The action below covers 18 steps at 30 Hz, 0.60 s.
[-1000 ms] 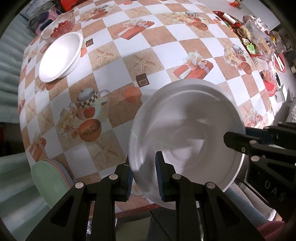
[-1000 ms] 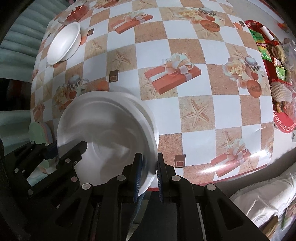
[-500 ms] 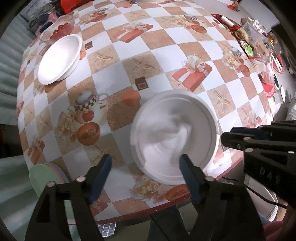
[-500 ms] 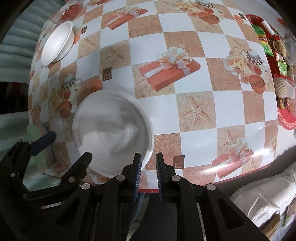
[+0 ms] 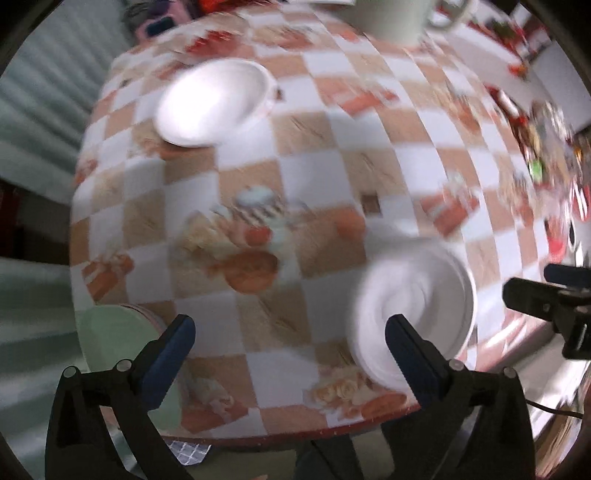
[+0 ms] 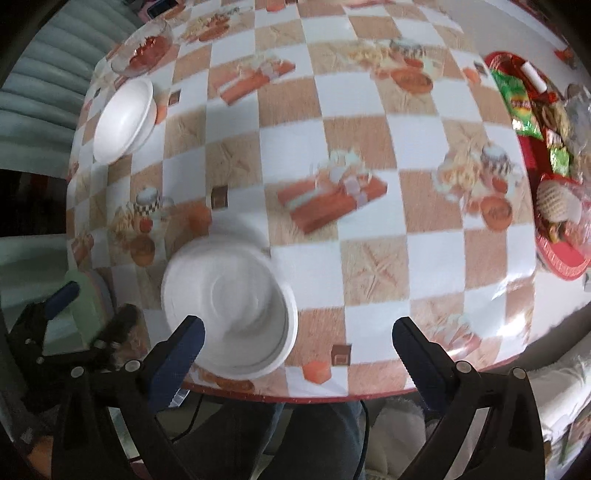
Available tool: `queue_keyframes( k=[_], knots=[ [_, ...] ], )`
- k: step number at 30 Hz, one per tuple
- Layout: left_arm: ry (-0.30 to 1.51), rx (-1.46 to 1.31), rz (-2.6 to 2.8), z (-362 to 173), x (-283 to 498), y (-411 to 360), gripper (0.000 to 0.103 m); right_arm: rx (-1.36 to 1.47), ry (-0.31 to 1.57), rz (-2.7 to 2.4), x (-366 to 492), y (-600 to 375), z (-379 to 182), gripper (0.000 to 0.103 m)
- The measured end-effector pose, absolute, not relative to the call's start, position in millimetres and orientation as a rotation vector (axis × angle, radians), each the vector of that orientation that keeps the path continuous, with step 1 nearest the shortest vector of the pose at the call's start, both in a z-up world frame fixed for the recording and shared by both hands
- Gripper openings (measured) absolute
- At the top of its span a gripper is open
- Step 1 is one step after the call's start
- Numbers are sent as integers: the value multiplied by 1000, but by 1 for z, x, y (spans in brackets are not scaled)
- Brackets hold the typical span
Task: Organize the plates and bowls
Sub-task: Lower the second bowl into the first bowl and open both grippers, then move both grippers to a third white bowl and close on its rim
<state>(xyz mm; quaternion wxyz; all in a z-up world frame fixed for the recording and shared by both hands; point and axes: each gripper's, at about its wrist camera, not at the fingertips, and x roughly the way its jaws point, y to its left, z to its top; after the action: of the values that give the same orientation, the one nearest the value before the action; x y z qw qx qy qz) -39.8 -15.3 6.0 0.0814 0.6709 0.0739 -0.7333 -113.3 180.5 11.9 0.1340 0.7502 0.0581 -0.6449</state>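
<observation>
A white plate [image 5: 413,317] [image 6: 229,299] lies flat on the checked tablecloth near the table's front edge. My left gripper [image 5: 288,325] hovers above and to the left of it, jaws opening wide, nothing pressed between the pads. My right gripper [image 6: 297,328] hangs above the plate's right side, jaws also opening, its left finger over the plate's rim without touching it. A white bowl [image 5: 214,103] [image 6: 123,122] sits at the far left of the table. The left wrist view is blurred by motion.
A stack of pale green and pink plates [image 5: 110,332] [image 6: 85,310] sits just off the table's left front corner. A glass bowl with red contents [image 6: 144,48] stands behind the white bowl. A red tray of snacks [image 6: 554,251] fills the right side. A green mug [image 5: 391,14] stands at the back.
Both grippers were shut on the white plate's rim; the left let go first, then the right. The plate now rests on the table, and the left gripper has slid left.
</observation>
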Motion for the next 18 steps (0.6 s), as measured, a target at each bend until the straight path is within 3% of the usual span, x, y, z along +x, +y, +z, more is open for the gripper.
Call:
queue_keyframes(
  k=[9,18],
  knots=[
    [332,1897,-2157,22,-49,-65,103,2070,273,-1919,-152,152,35,102],
    [307,1865,-2085,24,-65,-100,103,1986,391,-1887,-180,105,40,102]
  ],
)
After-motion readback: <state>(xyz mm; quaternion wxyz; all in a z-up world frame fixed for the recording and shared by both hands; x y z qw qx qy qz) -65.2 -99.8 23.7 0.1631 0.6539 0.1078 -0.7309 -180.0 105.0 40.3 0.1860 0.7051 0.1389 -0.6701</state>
